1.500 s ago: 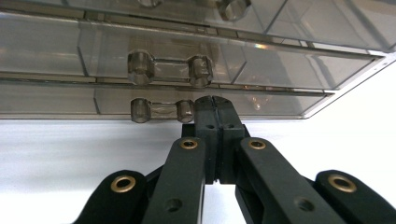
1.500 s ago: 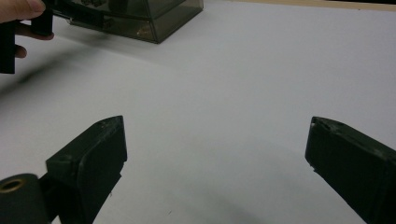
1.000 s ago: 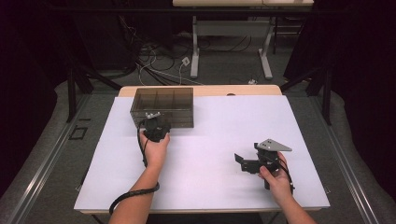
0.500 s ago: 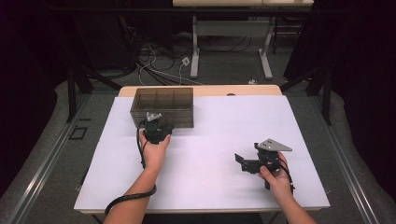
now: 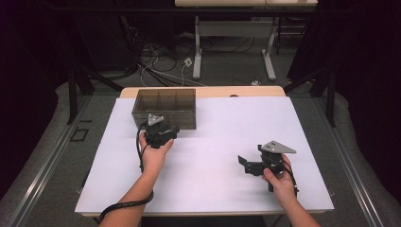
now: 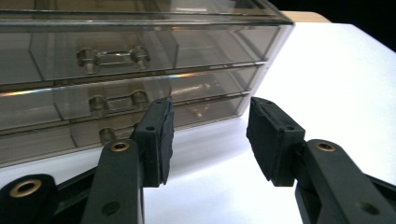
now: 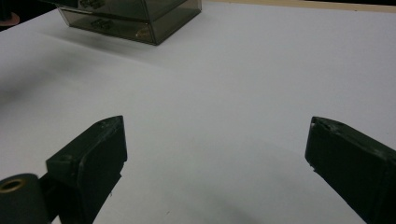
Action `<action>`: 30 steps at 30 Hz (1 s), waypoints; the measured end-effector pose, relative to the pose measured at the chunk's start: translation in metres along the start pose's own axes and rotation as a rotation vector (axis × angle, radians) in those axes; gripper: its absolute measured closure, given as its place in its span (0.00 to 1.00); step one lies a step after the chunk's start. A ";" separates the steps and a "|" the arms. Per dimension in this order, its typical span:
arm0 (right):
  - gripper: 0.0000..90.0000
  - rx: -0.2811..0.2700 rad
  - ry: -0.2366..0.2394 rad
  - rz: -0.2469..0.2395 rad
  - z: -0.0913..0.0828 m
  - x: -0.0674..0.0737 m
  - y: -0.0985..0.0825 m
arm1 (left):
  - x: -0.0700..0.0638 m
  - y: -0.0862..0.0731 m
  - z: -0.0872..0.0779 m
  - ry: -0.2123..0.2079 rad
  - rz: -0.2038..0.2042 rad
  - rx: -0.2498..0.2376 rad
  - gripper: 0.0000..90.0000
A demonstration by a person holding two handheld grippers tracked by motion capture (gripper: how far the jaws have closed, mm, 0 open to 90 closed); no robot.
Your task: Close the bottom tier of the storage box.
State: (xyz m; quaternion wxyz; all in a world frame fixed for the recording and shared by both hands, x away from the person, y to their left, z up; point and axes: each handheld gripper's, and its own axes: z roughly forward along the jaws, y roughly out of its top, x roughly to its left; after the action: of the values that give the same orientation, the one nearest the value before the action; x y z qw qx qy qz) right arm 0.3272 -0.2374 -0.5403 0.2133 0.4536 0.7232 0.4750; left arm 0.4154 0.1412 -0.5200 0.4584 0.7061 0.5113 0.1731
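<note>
White covering spreads across the counter (image 5: 213, 161), with dark floor and cables beyond its far edge. At the far left stands a smoky transparent plastic drawer chest (image 5: 165, 108), its long axis running left to right and its metal-handled drawer fronts facing the near side. That orientation suits the left gripper (image 5: 161, 135), which hovers just before the fronts, level with the lower drawers. Its jaws have just been opening and stand apart with nothing between them. Near right, the right gripper (image 5: 250, 164) waits well apart, jaws wide open over bare counter.

Dark room, cables (image 5: 161, 61) on floor (image 5: 227, 66)
</note>
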 end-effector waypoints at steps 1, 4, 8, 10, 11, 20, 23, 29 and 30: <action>0.06 -0.001 -0.001 0.000 0.000 0.000 0.000 | -0.001 0.000 -0.001 -0.005 0.005 0.007 0.55; 0.06 -0.003 0.001 0.004 0.000 0.000 0.000 | -0.003 0.000 -0.005 -0.009 0.023 0.020 0.54; 0.06 0.000 -0.002 0.001 0.001 0.000 0.000 | -0.008 0.001 -0.011 -0.032 0.045 0.010 0.50; 0.06 0.000 -0.002 0.001 0.001 0.000 0.000 | -0.010 0.002 -0.014 -0.054 0.045 0.003 0.45; 0.06 0.000 -0.002 0.001 0.001 0.000 0.000 | -0.011 0.002 -0.016 -0.060 0.051 0.004 0.43; 0.06 -0.003 -0.002 -0.001 0.000 -0.001 0.000 | -0.020 0.001 -0.029 -0.142 0.061 -0.005 0.24; 0.06 -0.007 -0.001 -0.001 -0.001 0.000 0.000 | -0.021 -0.001 -0.033 -0.157 0.065 -0.005 0.18; 0.06 -0.009 -0.002 -0.002 -0.001 0.000 0.000 | -0.020 -0.006 -0.043 -0.178 0.068 -0.014 0.11; 0.06 -0.007 -0.002 -0.002 -0.001 0.000 0.000 | -0.020 -0.008 -0.044 -0.181 0.068 -0.017 0.09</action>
State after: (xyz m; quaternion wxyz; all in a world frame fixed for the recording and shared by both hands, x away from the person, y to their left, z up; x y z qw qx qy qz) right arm 0.3266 -0.2379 -0.5396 0.2162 0.4526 0.7217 0.4770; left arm 0.3713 0.1448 -0.4988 0.5025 0.7319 0.4421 0.1284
